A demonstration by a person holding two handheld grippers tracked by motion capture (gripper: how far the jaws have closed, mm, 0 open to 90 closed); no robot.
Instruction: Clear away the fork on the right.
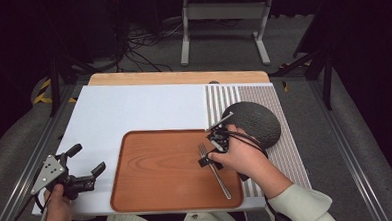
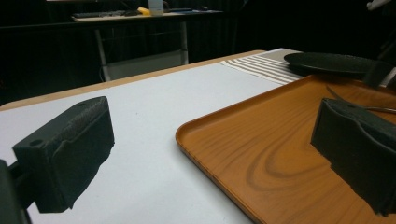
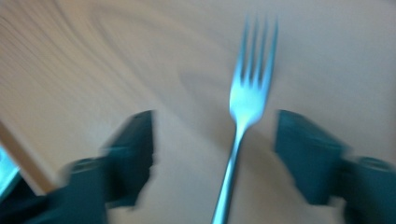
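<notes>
A silver fork (image 1: 214, 170) lies on the brown wooden tray (image 1: 137, 193), tines toward the far side. My right gripper (image 1: 212, 162) hovers over the fork's upper handle, held from the right by a hand in a pale sleeve. In the blurred right gripper view the fork (image 3: 247, 98) lies between the two jaws of my right gripper (image 3: 219, 154), which stand apart and clear of it over the tray (image 3: 93, 56). My left gripper (image 1: 88, 158) rests open just left of the tray with nothing in it. In its own view, the left gripper (image 2: 215, 149) looks across the tray (image 2: 261, 154).
A dark round plate (image 1: 254, 123) sits on a striped placemat (image 1: 223, 99) at the right, touching the tray's far right corner. A white mat (image 1: 134, 108) covers the table's left and middle. A metal stand (image 1: 225, 19) is on the floor beyond the table.
</notes>
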